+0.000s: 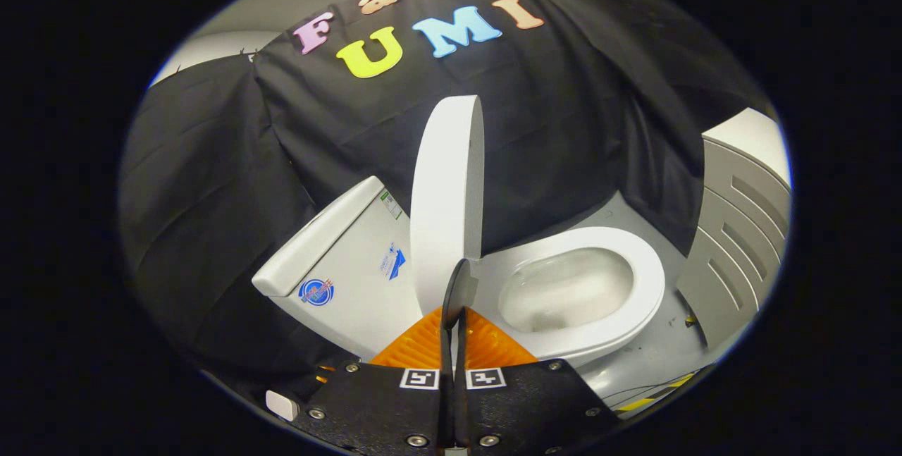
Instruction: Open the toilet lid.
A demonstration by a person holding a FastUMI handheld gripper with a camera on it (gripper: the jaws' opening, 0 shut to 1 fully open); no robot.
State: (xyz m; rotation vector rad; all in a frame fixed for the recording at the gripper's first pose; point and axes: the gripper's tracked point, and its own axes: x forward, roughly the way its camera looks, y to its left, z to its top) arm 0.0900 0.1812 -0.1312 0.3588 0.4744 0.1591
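2 closed fingers (454,315) meet raised lid (447,195) beside tank (338,259).

You will find the toilet lid (447,195) smooth, matt white plastic; the bowl (564,290) glossy, ceramic-looking; the booth wall (211,195) matt, creased cloth; the fingers (486,350) ribbed.

No legible text. Toilet tank (352,259) carries three stickers: round blue-red one (316,292) at 7 o'clock on its face, blue-white one (392,261) at 3 o'clock, small green-white label (392,205) at 1 o'clock near the tank lid; print too small to read. Gripper (454,308), fingers closed together, bears two square black-white markers (452,378), no letters.
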